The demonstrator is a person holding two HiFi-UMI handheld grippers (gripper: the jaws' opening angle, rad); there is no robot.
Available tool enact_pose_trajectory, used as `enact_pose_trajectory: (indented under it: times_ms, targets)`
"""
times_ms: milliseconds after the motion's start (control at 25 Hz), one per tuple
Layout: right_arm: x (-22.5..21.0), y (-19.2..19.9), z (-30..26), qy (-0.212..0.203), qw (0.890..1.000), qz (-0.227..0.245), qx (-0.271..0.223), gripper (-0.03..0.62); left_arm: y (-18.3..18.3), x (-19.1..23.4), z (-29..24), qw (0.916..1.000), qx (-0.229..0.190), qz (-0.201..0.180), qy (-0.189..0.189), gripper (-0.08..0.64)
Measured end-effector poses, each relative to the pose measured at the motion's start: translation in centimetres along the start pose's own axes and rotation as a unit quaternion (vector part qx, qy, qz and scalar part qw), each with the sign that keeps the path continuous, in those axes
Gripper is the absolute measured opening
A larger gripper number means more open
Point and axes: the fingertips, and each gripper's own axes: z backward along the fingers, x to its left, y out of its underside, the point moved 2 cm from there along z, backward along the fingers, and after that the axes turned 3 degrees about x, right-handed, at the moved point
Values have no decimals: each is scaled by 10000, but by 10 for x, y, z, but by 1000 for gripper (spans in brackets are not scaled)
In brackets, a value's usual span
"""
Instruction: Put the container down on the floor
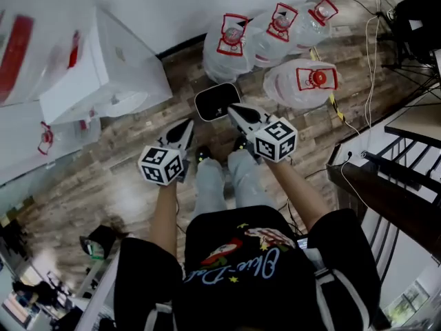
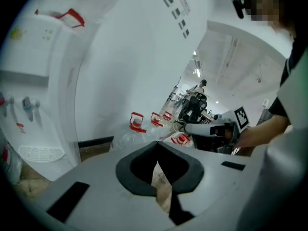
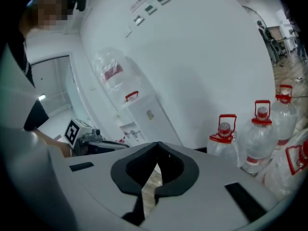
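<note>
Both tools are empty. The left gripper and the right gripper are held up in front of the person's body, well above the floor. In each gripper view the two jaws are pressed together at the tips, with only wooden boards showing through the gap behind them.

I take the container to be the big clear jug with the red handle. It sits on the boards to the right, just in front of the three other jugs lined up against the far wall. A dark-rimmed tray lies on the floor between the person's feet and those jugs. It could be the thing meant instead, and I cannot say for sure.

Either way, both are down already, so the put-down looks finished. What remains is to leave it cleanly:
- Keep the jaws closed and away from the red handle, so nothing snags and tips the jug.
- Check that the jug rests steady and is not leaning on its neighbours.
- Mind the feet near the tray, and the cables trailing along the right.

The water dispenser stands off to the left, well clear.
</note>
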Motion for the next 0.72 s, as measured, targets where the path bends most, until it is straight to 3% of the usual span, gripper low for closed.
enact_pose_trajectory:
  times_ms: [280,480,720]
  targets:
    - [46,-54,44,70,9970,520,-574,-2,-57,-48,43,9959,-380,-819,-30,3]
    - [73,-81,69,96,9928,739,-943,-2,-94,-83,69,9907,-874,-1036,100,3]
    - [102,-114,100,162,9861,846,-1423,-2,-130,-120,97,9784,-1284,-1613,150,3]
